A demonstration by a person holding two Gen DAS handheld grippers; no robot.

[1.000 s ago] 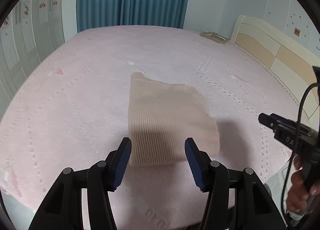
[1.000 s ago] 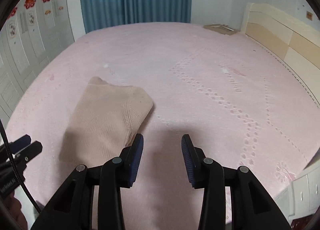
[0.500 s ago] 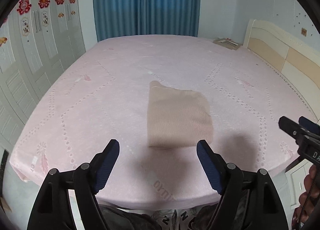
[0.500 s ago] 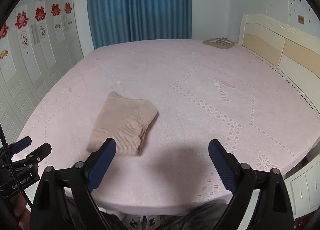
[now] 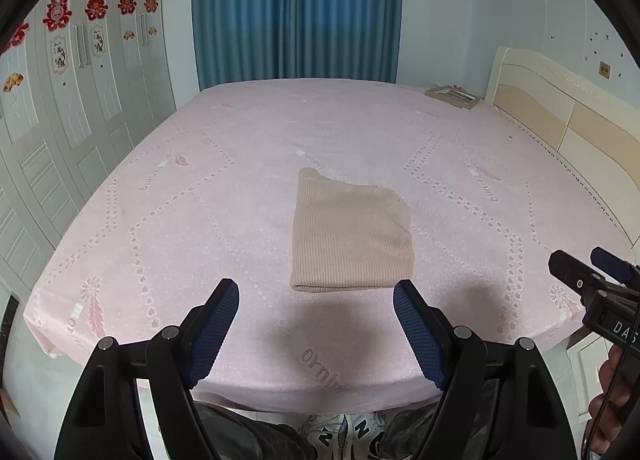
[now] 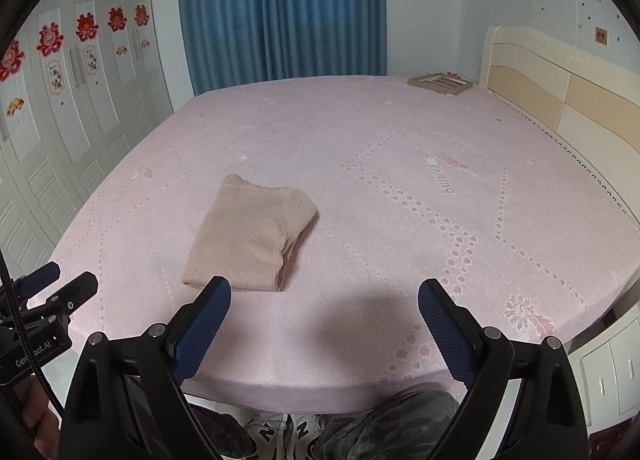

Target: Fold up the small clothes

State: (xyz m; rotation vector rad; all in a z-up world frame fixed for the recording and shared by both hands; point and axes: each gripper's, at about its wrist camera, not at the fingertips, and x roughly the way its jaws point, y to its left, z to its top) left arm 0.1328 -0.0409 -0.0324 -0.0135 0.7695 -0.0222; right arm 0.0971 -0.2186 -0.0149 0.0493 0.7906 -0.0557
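Observation:
A beige ribbed knit garment lies folded into a compact rectangle on the pink bed; it also shows in the right wrist view. My left gripper is open and empty, held back above the bed's near edge, short of the garment. My right gripper is open and empty, to the right of the garment and back from it. The right gripper shows at the right edge of the left wrist view; the left gripper shows at the left edge of the right wrist view.
A cream headboard runs along the bed's right side. A flat box lies at the far right corner. White wardrobe doors stand left, blue curtains behind. The person's legs and shoes are below the near edge.
Both grippers have pulled back and up from the garment and opened wider. The folded garment has stayed in place on the bed.

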